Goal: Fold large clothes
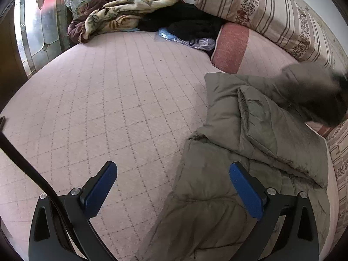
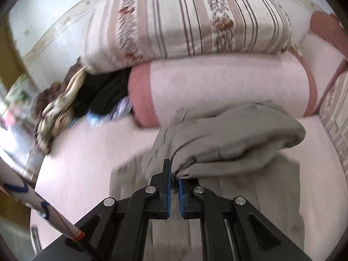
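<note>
An olive-grey padded jacket (image 1: 235,152) lies spread on the pink quilted bed (image 1: 108,100), at the right of the left wrist view. My left gripper (image 1: 173,174) hangs open over the jacket's left edge, blue pads wide apart and nothing between them. In the right wrist view my right gripper (image 2: 173,178) is shut on a bunched fold of the jacket (image 2: 235,139), which is lifted off the bed and drapes ahead of the fingers. That lifted part shows as a blurred grey mass (image 1: 313,91) at the right edge of the left wrist view.
A pink bolster (image 2: 217,87) with a striped floral quilt (image 2: 195,19) stacked on it lies along the wall. A beige-and-brown blanket (image 1: 121,15), black clothes (image 1: 184,21) and a plastic bag (image 1: 187,40) sit at the bed's far end. A glass door (image 1: 39,32) stands left.
</note>
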Tool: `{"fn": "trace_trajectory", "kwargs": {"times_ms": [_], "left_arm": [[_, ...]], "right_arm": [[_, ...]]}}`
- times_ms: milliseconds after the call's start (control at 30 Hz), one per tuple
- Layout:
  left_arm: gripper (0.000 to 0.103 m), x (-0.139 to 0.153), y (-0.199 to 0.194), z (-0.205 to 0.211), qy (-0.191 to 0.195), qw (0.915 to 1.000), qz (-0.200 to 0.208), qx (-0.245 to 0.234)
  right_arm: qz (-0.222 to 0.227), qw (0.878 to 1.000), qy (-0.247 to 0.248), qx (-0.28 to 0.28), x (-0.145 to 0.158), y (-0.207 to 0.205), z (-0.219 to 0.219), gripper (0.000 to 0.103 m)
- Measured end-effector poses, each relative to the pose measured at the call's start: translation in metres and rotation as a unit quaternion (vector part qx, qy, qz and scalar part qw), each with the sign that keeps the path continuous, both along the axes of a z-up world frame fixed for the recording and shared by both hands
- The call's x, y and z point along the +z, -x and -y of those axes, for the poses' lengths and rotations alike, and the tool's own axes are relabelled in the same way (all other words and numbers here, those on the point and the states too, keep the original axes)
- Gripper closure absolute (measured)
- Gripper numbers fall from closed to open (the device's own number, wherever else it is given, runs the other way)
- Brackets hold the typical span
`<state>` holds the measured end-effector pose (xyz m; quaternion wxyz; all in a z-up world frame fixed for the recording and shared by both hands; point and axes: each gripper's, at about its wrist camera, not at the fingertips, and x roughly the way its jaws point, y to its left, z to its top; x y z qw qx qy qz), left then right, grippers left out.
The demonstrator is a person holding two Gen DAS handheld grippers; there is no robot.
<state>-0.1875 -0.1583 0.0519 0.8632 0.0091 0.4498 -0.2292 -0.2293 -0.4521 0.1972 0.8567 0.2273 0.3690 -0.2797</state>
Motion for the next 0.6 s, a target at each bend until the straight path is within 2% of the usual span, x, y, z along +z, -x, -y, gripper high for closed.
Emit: {"fn": "trace_trajectory", "kwargs": {"times_ms": [100,200,333,433,600], "left_arm": [[0.000,0.000,-0.001,-0.004,0.001,1.0000,-0.001,0.005],[0.000,-0.001,-0.002,-0.007,0.002,0.9999,-0.005,0.009],[0.000,0.000,-0.001,-0.008,0.001,0.9999,-0.003,0.010],[0.000,-0.001,0.000,-0.009,-0.001,0.9999,-0.002,0.012],[0.000,-0.002,-0.002,-0.009,-0.001,0.9999,-0.005,0.015]], "right_arm": [[-0.011,1.000,-0.023,0.005,-0.029,0.050,-0.030,0.097],[-0.023,0.998,-0.053,0.004,-0.064,0.075,-0.049,0.097],[-0.044,0.994,-0.098,-0.015,-0.117,0.074,-0.049,0.097],[-0.058,0.992,-0.110,-0.034,-0.149,0.057,-0.037,0.097],[-0.065,0.989,-0.122,-0.055,-0.177,0.046,-0.027,0.096]]}}
